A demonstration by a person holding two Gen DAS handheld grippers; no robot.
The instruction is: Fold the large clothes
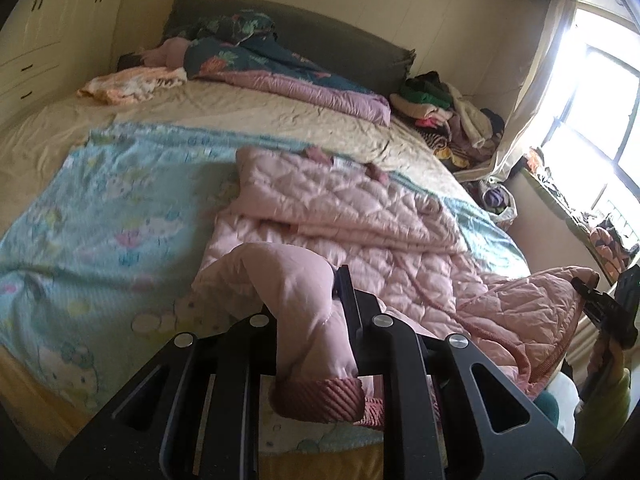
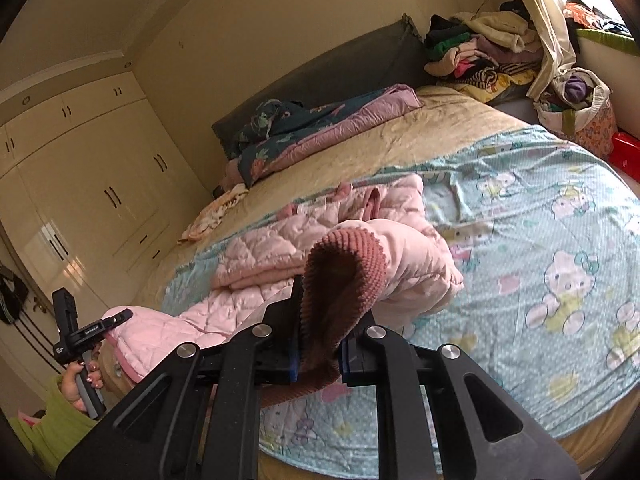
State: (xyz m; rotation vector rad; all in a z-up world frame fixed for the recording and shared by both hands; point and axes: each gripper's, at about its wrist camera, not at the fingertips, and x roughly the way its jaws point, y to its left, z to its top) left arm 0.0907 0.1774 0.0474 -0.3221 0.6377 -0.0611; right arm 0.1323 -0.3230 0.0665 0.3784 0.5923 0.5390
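A pink quilted jacket [image 1: 340, 216] lies on the light blue cartoon-print sheet [image 1: 100, 216] on the bed, also in the right wrist view [image 2: 280, 248]. My left gripper [image 1: 320, 320] is shut on one sleeve [image 1: 296, 280], whose ribbed dark pink cuff [image 1: 320, 398] hangs down between the arms. My right gripper [image 2: 320, 336] is shut on the other sleeve's ribbed cuff [image 2: 344, 276], lifted above the sheet [image 2: 540, 240]. Each gripper shows in the other's view, at the right edge [image 1: 600, 304] and lower left [image 2: 92, 332], holding the jacket's corners.
A dark floral quilt with pink lining [image 1: 280, 68] and a grey headboard [image 1: 340, 36] lie at the far end. A pile of clothes [image 1: 448, 116] sits by the curtain and window. Wardrobe doors [image 2: 92, 184] stand on the far side. A patterned bag [image 2: 580, 104] stands beside the bed.
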